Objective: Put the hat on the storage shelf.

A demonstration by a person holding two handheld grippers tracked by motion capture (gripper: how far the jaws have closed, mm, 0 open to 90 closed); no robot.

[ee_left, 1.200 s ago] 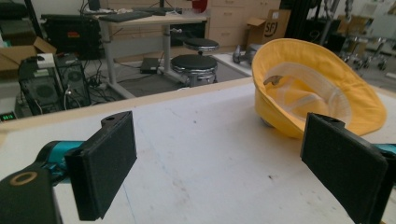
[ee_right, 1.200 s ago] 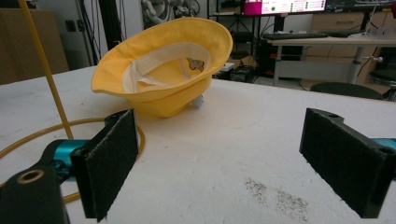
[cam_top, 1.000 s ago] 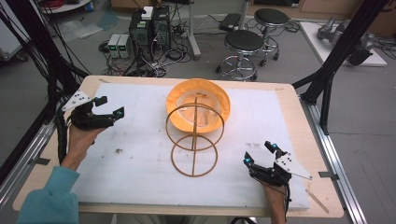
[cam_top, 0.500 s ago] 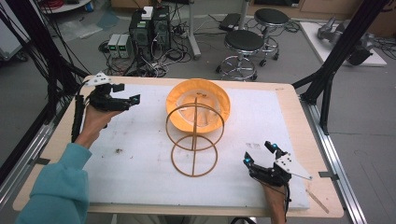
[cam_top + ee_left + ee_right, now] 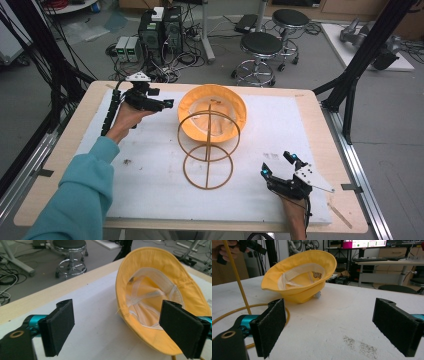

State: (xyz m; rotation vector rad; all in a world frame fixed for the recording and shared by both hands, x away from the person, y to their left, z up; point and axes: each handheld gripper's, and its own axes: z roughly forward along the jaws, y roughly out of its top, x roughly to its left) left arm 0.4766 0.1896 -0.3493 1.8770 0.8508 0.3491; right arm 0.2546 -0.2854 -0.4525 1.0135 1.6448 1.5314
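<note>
The left hand-held gripper (image 5: 162, 103) hangs above the far left of the desk (image 5: 310, 107) with its jaws spread wide and holding nothing, aimed at the near brim of the yellow hat (image 5: 160, 290), most likely to pinch that brim. The hat lies crown-down and tilted on the white mat (image 5: 150, 165), just behind the upright wire stand (image 5: 207, 150), which suggests it is meant to go onto that frame. Count: one hat, one stand, two grippers; the right hand-held gripper (image 5: 279, 165) rests low at the near right corner, jaws likewise spread and empty, well apart from both, seemingly waiting.
</note>
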